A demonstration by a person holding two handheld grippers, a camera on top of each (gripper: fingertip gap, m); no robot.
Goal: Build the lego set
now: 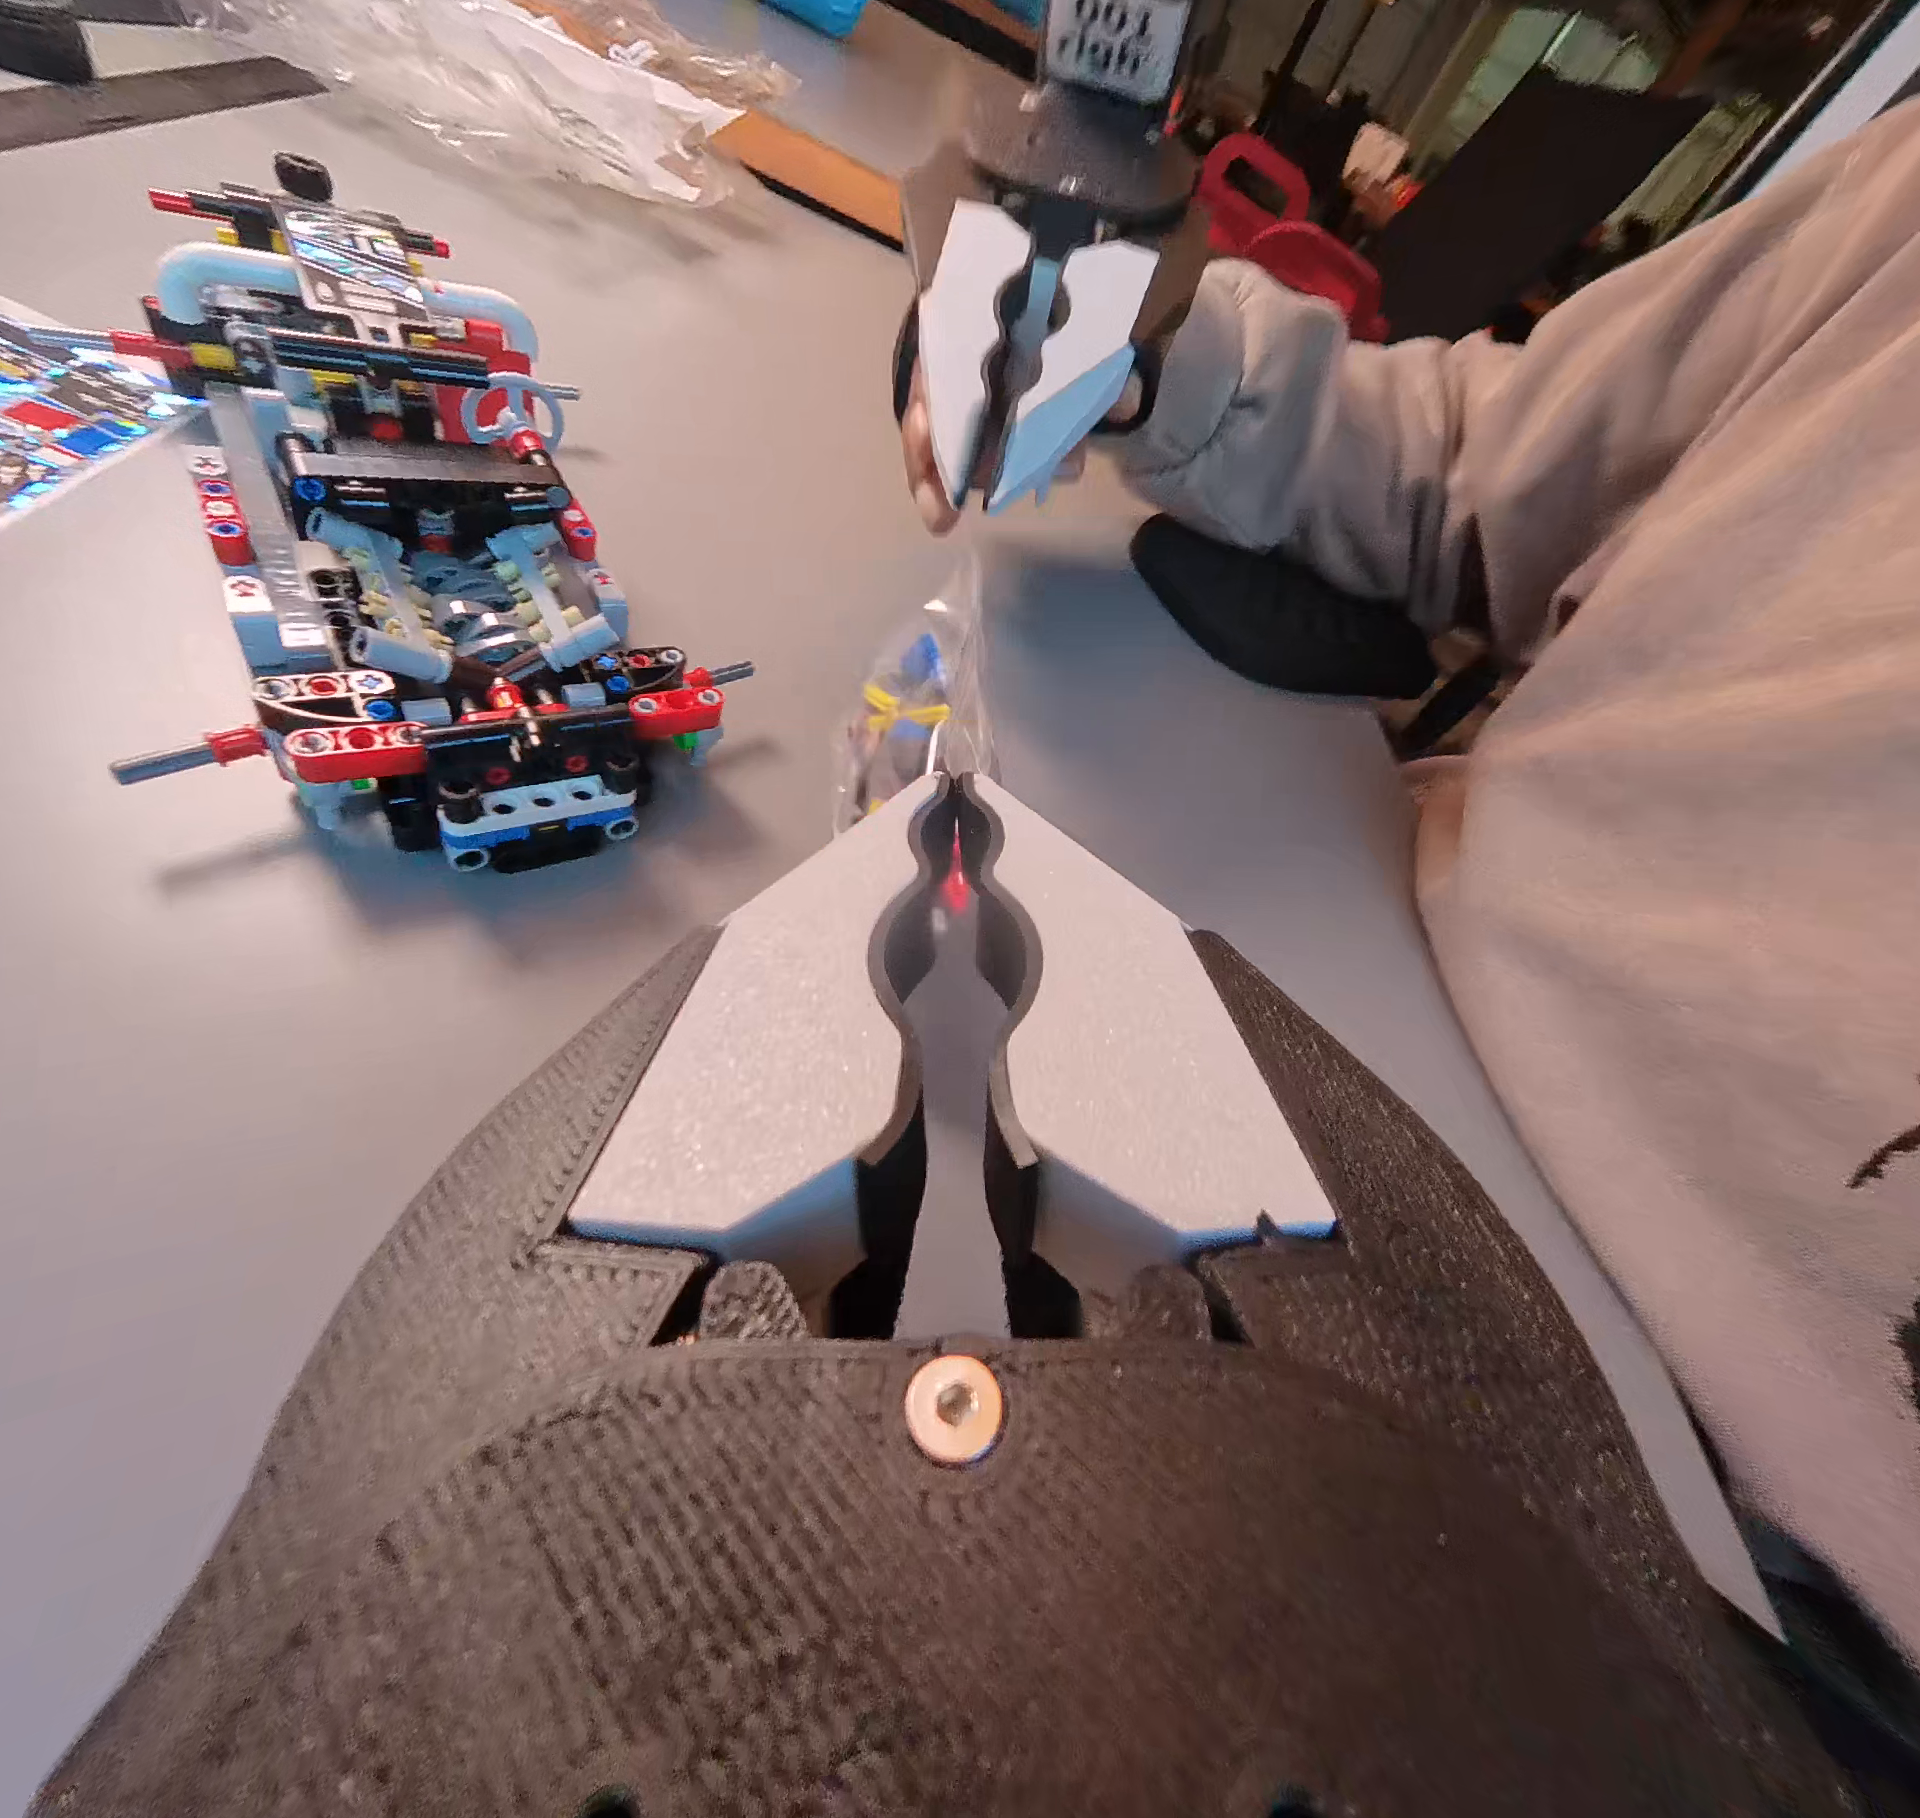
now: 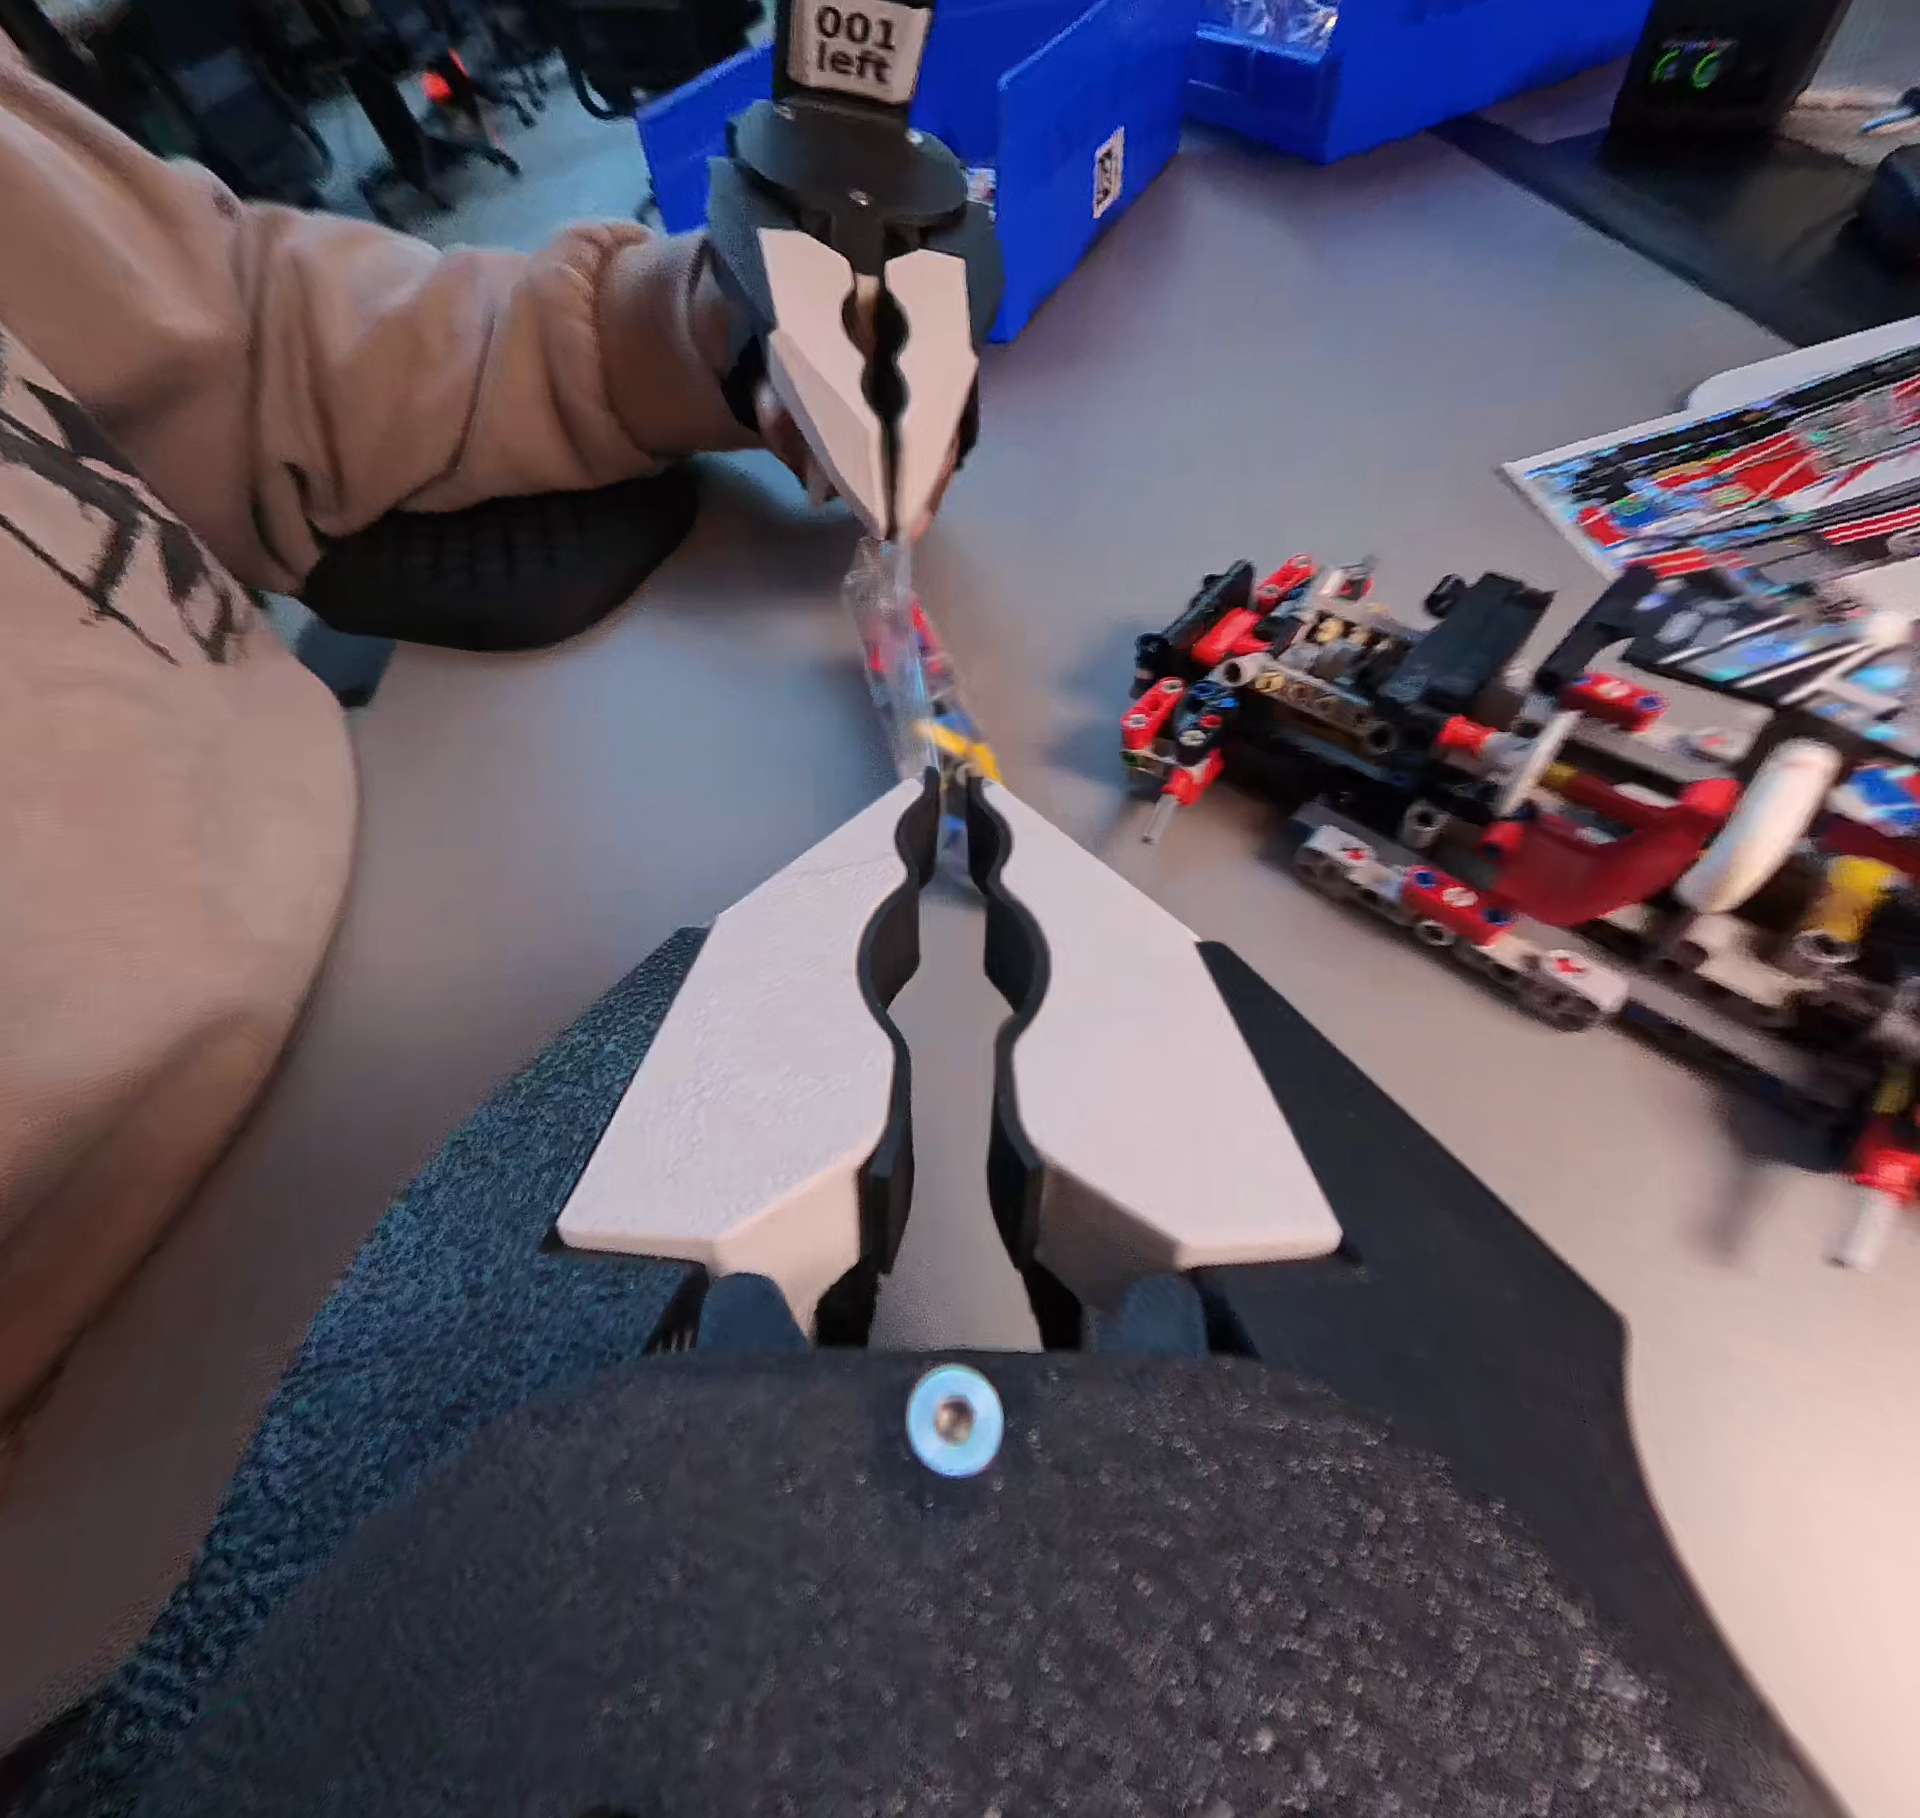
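A small clear plastic bag of Lego pieces [image 1: 920, 698] is stretched between my two grippers above the grey table [image 1: 727, 334]. My left gripper [image 1: 957, 781] is shut on one end of the bag. My right gripper [image 2: 945, 783] is shut on the other end of the bag [image 2: 899, 656]. In the left wrist view the right gripper [image 1: 982, 503] pinches the bag's far end. In the right wrist view the left gripper [image 2: 890, 528] does the same. The part-built Lego car [image 1: 416, 532] lies on the table to the left; in the right wrist view the car [image 2: 1507, 781] lies to the right.
A sticker sheet [image 1: 62, 418] lies beside the car. Crumpled clear wrappers [image 1: 416, 33] lie at the back. Blue bins [image 2: 1091, 106] and a black device [image 2: 1745, 43] stand farther off. A person's beige sleeve [image 1: 1558, 521] and a black wrist rest [image 1: 1278, 615] are close by. Left tips to right tips: about 10 cm.
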